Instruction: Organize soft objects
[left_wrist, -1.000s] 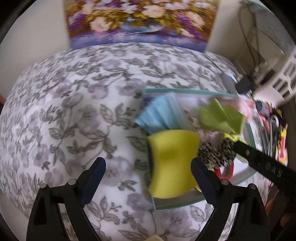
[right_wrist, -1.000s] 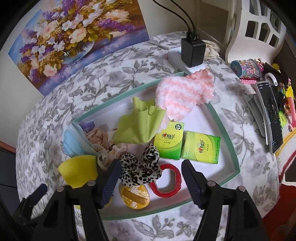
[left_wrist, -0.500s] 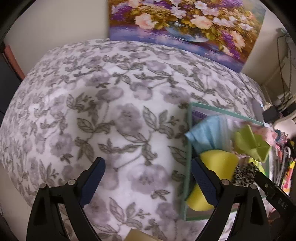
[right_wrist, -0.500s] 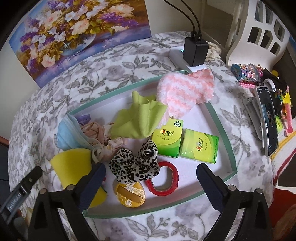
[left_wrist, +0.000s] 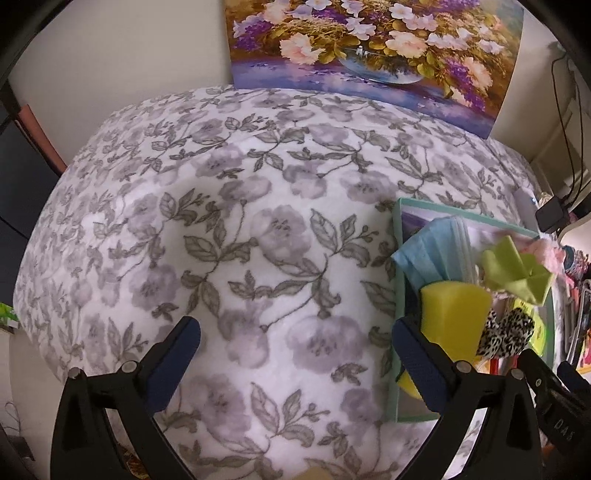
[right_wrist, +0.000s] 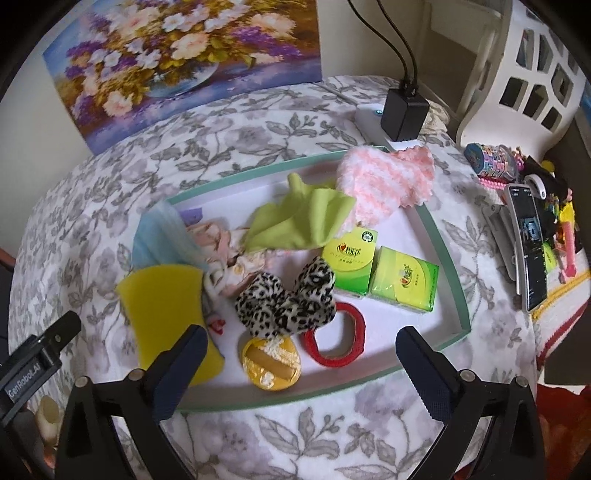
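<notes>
The left gripper (left_wrist: 295, 354) stood wide open with nothing between its jaws; they had just been opening. Under it was only the flowered cloth (left_wrist: 221, 221). To the right of its right finger, partly behind it, lay the green-rimmed tray (left_wrist: 397, 258), and in the tray the yellow sponge (left_wrist: 454, 314) was just beside that finger, with the blue mask (left_wrist: 432, 251) beyond it and the light green cloth (left_wrist: 513, 269) further right.

The right gripper (right_wrist: 299, 354) was also wide open and held nothing; its jaws had just been opening too. It hovered over the near edge of the tray (right_wrist: 458, 291). To the left of its left finger lay the yellow sponge (right_wrist: 166, 306), leaning over the tray's left rim, and beyond that the blue mask (right_wrist: 159, 236). Between the fingers and a little ahead were the round yellow pad (right_wrist: 271, 363), the leopard scrunchie (right_wrist: 288, 299) and the red ring (right_wrist: 336, 339). Further ahead lay the light green cloth (right_wrist: 306, 218) and the pink fluffy cloth (right_wrist: 384, 181). Ahead of the right finger stood two green tissue packs (right_wrist: 380, 269), side by side and touching.
</notes>
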